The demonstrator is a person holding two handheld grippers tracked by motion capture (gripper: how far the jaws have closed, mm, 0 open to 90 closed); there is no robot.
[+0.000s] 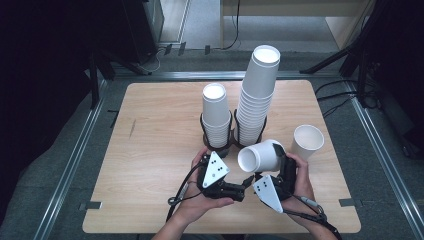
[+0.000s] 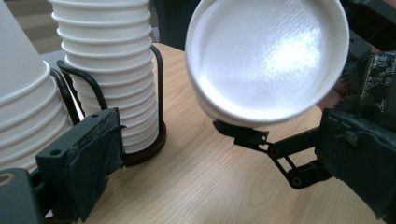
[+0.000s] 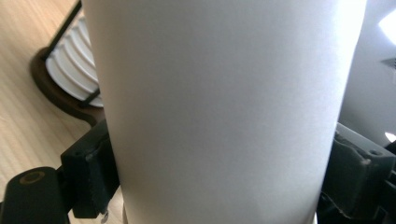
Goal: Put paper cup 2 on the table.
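Note:
A white paper cup (image 1: 261, 156) lies on its side in the air, with my right gripper (image 1: 276, 159) shut on its wall. The cup's mouth faces left, toward my left gripper (image 1: 246, 184). In the right gripper view the cup's wall (image 3: 224, 107) sits between both black pads (image 3: 88, 172). In the left gripper view the cup's open mouth (image 2: 268, 56) hangs ahead and above. There my left gripper (image 2: 229, 154) stands open, its jaws wide apart with nothing between them. Its tips sit just short of the cup's rim.
Two stacks of white cups stand in black wire holders at mid-table: a tall stack (image 1: 257, 95) and a shorter stack (image 1: 216, 115) to its left. One loose cup (image 1: 307, 141) stands upright at the right. Bare wood table (image 1: 150, 140) lies to the left.

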